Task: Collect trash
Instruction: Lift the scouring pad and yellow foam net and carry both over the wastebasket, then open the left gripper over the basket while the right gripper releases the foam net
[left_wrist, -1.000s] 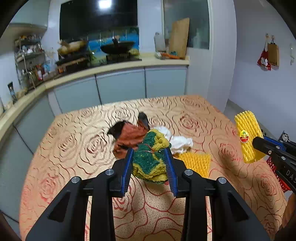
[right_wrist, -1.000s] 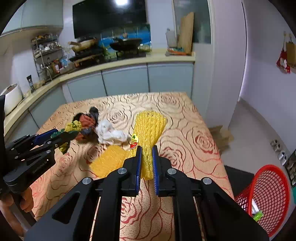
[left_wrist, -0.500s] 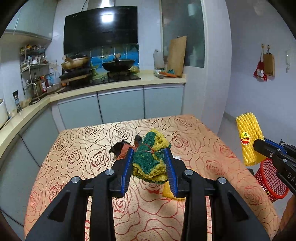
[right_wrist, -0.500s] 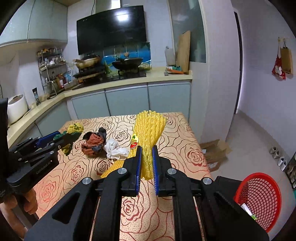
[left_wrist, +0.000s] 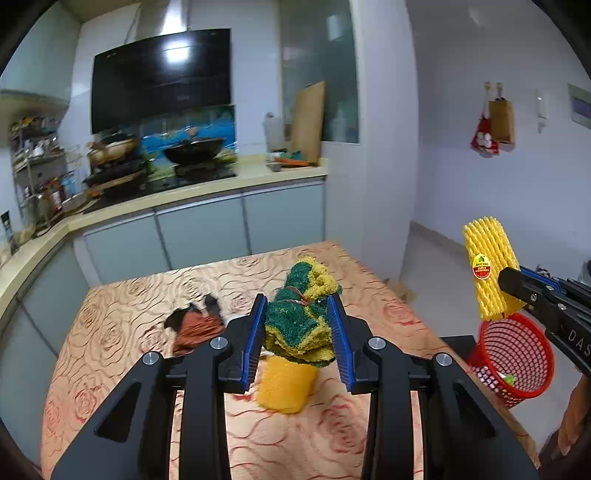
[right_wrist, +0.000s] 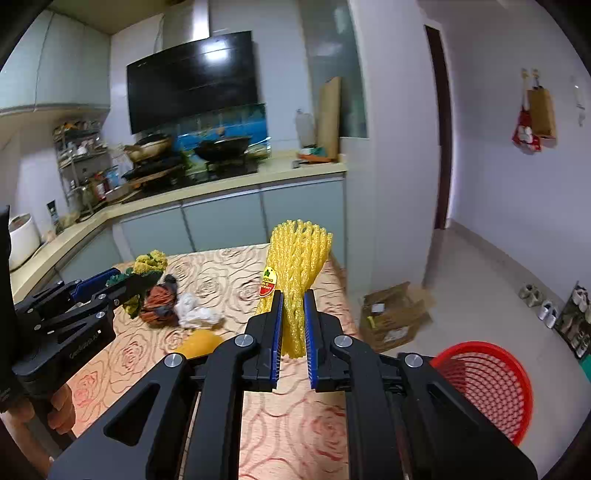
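1. Both your grippers have lifted clear of the table (left_wrist: 110, 354); more kitchen now shows.
2. Your left gripper (left_wrist: 297, 341) pinches the green-yellow rag (left_wrist: 301, 317); your right gripper (right_wrist: 293, 339) squeezes the yellow foam net (right_wrist: 299, 273).
3. Orange scrap (right_wrist: 159, 299), white tissue (right_wrist: 194, 314) and yellow pad (left_wrist: 284, 384) remain on it.
4. Beside the table, the red basket (right_wrist: 491, 384) holds small scraps.

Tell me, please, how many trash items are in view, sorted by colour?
Yellow: 2, the foam net in the right gripper and a flat piece on the table.
Green-yellow: 1, the cloth in the left gripper.
Orange-black: 1, crumpled wrapper.
White: 1, tissue.
Total: 5
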